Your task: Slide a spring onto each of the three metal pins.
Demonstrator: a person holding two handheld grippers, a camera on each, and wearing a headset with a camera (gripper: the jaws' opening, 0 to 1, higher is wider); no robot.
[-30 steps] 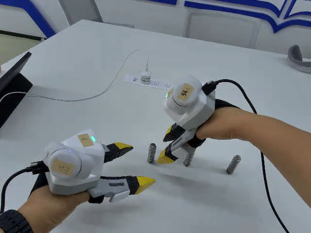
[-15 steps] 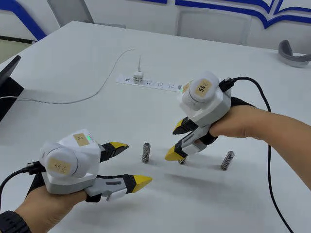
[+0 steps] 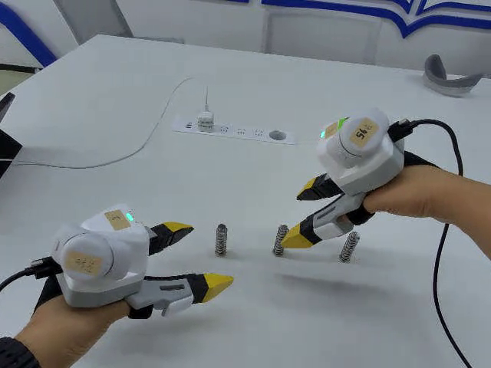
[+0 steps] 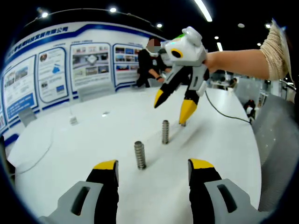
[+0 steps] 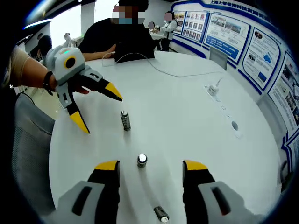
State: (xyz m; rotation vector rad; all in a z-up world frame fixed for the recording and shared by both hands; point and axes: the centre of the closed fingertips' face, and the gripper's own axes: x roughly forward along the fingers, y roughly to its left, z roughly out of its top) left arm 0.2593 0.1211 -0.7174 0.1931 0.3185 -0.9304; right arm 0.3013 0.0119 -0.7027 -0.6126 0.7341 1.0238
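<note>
Springs (image 3: 221, 239) stand upright — left gripper (image 3: 207, 254), right gripper (image 3: 294, 220) spread.

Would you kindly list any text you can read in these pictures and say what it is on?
"5" then an unclear character, handwritten on the tan sticker on the right gripper.
The stickers on the left gripper: too blurred to read.
The wall posters: too small to read.

Head downward, gripper views opposed, sharing springs (image 3: 221, 240)

Right hand-held gripper (image 3: 292, 221) lifted off middle spring (image 3: 279, 236), jaws apart.
</note>
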